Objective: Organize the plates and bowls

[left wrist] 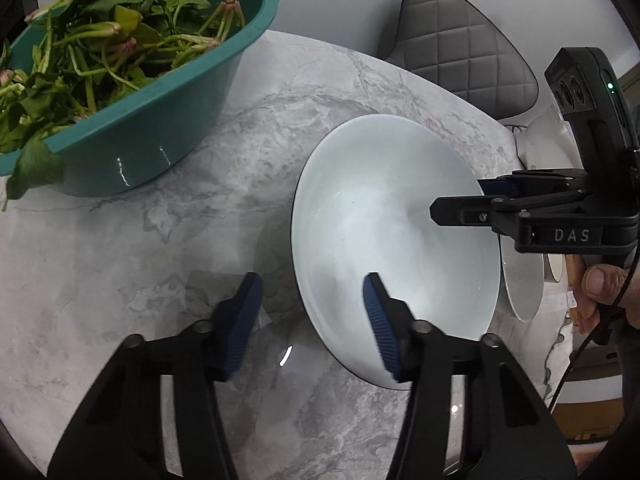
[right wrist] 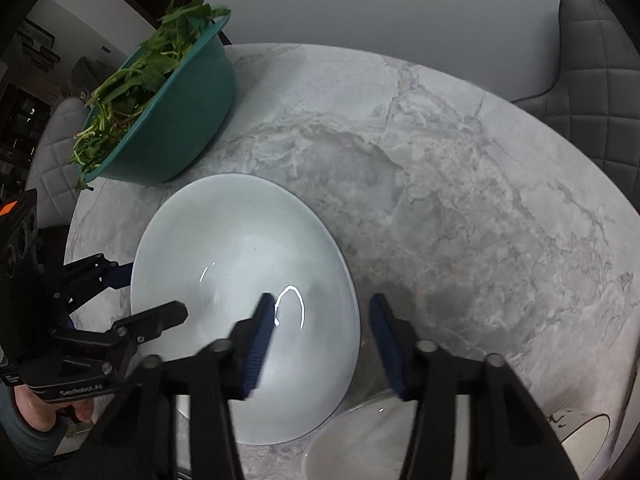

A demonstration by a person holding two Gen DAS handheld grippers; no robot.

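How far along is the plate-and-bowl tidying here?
Done: nothing looks stacked yet. In hand: the left gripper and right gripper straddle the rim of the big bowl from opposite sides, pads not pressing; it sits on the table. Left: grip and move it, then deal with the smaller dish beside it.

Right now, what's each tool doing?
Left tool: open, straddling the white bowl rim.
Right tool: open, straddling the same rim.
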